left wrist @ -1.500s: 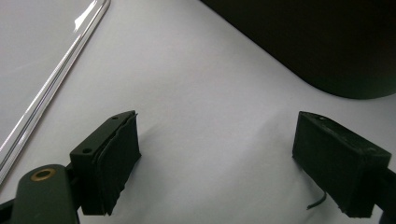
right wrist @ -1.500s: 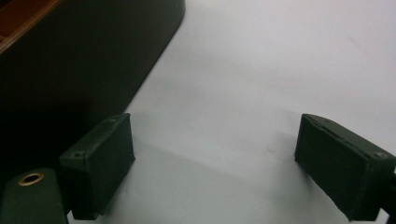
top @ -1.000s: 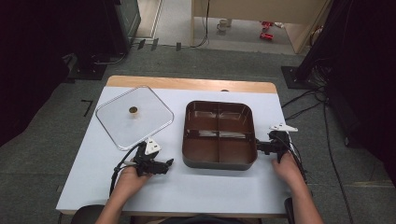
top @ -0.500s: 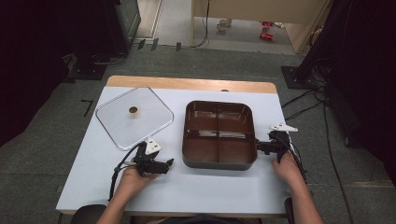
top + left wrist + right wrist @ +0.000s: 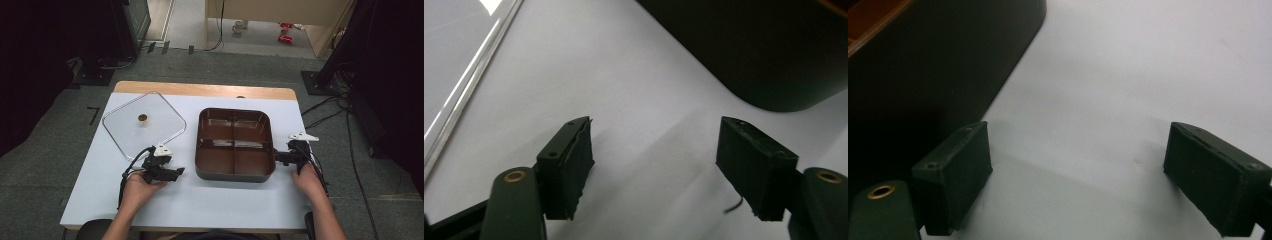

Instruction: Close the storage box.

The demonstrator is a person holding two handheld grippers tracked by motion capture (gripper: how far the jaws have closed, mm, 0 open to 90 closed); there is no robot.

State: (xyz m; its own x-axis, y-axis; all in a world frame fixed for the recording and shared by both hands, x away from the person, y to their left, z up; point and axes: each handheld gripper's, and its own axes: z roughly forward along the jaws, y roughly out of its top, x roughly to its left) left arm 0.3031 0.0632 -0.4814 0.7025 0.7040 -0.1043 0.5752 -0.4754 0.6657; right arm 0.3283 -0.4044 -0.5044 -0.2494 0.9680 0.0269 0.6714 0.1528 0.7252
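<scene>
I'm parked on either side of the divided brown pot (image 5: 235, 144), which sits on the table (image 5: 90, 185) a little right of centre, its four compartments bare. My left gripper (image 5: 176, 171) lies low on the table just off the pot's near-left corner, pointing at it; its fingers (image 5: 569, 165) have just been closing in from full width and now stand at a middling gap with nothing but bare table between them. In the left gripper view the pot's rounded dark corner (image 5: 774, 60) is ahead and apart, so I am not on it yet. My right gripper (image 5: 276, 157) sits at the pot's right wall, fingers (image 5: 955, 172) spread wide and holding nothing, the dark wall (image 5: 938, 65) running close along one finger. This reads to me as lining up from both sides to take the pot by its walls. The glass lid (image 5: 144, 125), knob up, lies flat to the left of the pot and well clear of it, its metal rim (image 5: 469, 75) just beside my left gripper. I'd judge it was left there to keep the pot's rim free.
</scene>
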